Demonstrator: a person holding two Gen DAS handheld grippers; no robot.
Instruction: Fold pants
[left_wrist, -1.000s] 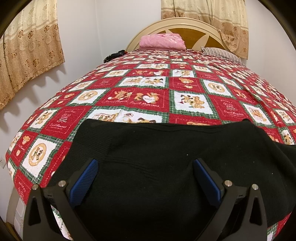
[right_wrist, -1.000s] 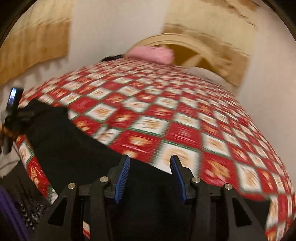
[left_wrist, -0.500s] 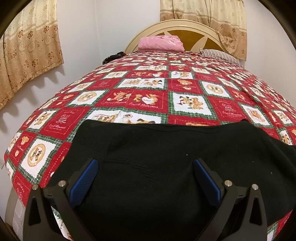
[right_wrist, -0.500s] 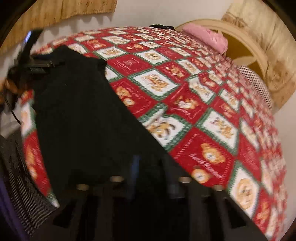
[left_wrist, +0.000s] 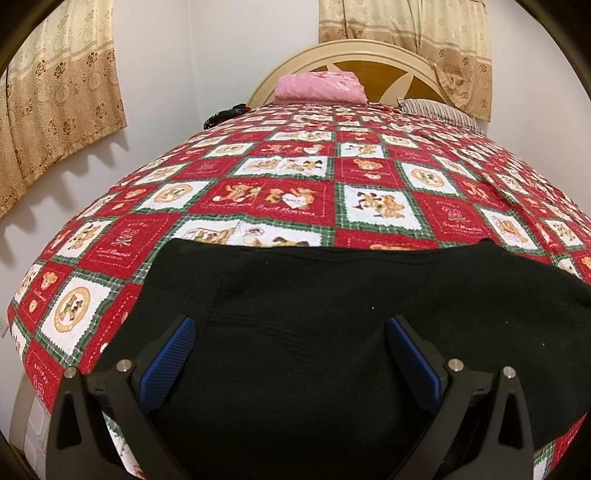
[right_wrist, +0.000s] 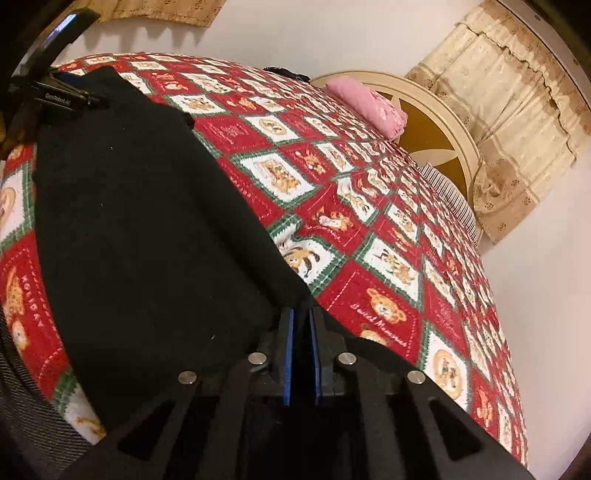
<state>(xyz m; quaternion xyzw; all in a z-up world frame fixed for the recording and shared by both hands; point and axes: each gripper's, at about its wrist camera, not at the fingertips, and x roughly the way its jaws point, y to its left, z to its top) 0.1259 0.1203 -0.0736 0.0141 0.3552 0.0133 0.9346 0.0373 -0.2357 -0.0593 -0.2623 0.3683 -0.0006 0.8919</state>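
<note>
Black pants (left_wrist: 332, 314) lie spread along the near edge of a bed's red patchwork quilt (left_wrist: 280, 199). The left gripper (left_wrist: 291, 332) hovers over them, jaws wide apart. The right gripper (right_wrist: 302, 325), jaws drawn together, pinches the pants' edge. At the far end, a pink folded blanket (left_wrist: 319, 85) rests against the headboard (left_wrist: 391, 59).
</note>
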